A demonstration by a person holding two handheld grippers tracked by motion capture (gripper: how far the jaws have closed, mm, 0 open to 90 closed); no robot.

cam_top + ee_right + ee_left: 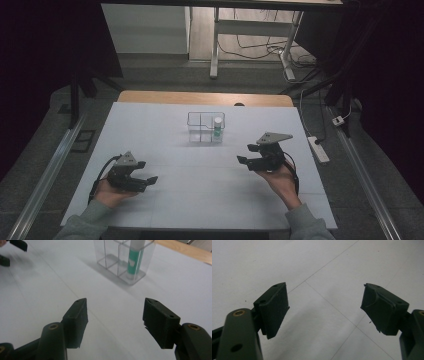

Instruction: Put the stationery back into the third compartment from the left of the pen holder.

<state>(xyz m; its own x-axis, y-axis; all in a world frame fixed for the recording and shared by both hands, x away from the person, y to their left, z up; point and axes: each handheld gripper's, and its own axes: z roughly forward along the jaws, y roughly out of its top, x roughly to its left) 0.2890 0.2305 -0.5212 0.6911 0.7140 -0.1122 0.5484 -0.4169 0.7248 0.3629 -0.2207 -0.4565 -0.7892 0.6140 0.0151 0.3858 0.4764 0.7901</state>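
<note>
Fingers (pixel 274 308) of both grippers gape wide, holding nothing. Left gripper (pixel 148 181) and right gripper (pixel 245 153) hover over the bench (pixel 150 125) (palms up). Green tube (pixel 217 127) stands upright in the clear box (pixel 200 120), back right part.

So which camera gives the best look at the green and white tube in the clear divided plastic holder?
The right gripper view: the green and white tube stands close and large in the clear divided plastic holder, though its top is cut off. The high view shows it whole but tiny.
</note>
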